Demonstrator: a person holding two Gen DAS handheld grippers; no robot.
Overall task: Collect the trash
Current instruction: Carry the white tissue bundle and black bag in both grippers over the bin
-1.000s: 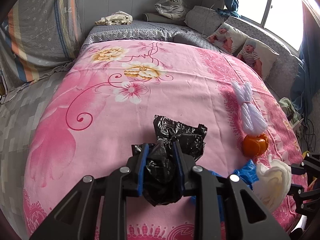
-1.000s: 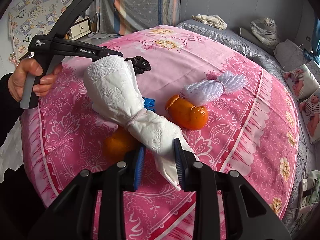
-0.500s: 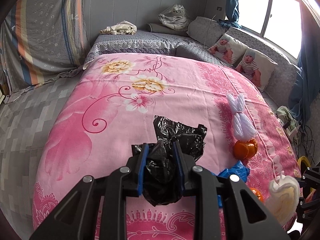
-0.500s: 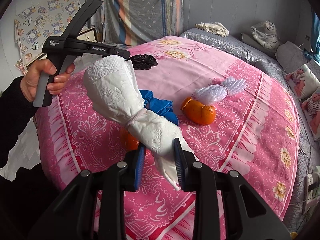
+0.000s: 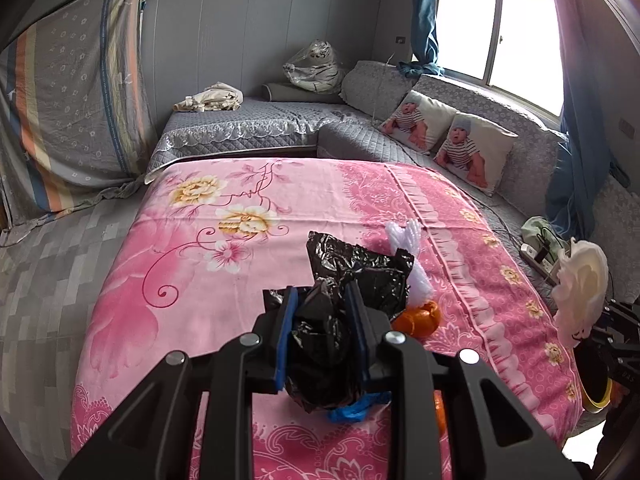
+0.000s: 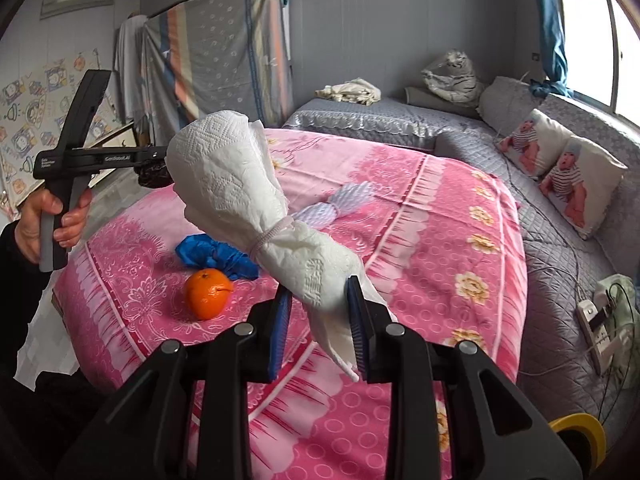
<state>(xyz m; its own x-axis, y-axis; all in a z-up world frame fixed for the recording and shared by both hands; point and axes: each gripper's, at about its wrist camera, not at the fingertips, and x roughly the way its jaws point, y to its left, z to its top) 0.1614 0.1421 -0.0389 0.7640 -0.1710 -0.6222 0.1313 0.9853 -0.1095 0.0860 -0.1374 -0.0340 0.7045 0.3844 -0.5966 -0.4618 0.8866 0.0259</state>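
Note:
My left gripper [image 5: 321,306] is shut on a crumpled black plastic bag [image 5: 352,276], held above the pink bedspread [image 5: 192,276]. My right gripper [image 6: 319,298] is shut on a white paper-towel bundle [image 6: 240,184] tied with a rubber band, lifted off the bed. That bundle [image 5: 582,284] also shows at the right edge of the left wrist view. On the bed lie a blue crumpled piece [image 6: 216,254], a whole orange [image 6: 208,294], an opened orange peel [image 5: 418,318] and a white foam net [image 6: 340,204]. The left gripper's handle [image 6: 80,160] and the hand on it appear at left in the right wrist view.
A grey quilted sofa [image 5: 248,128] with two baby-print pillows [image 5: 452,140] wraps the far and right sides. A power strip with cables [image 6: 596,320] lies at the right. A yellow-rimmed container [image 6: 580,432] sits low at the bed's right corner. A striped cloth [image 5: 68,112] hangs at left.
Both grippers rose and drew back from the bed with their loads. The paper-towel bundle lifted clear, uncovering the whole orange and the blue piece beneath it.

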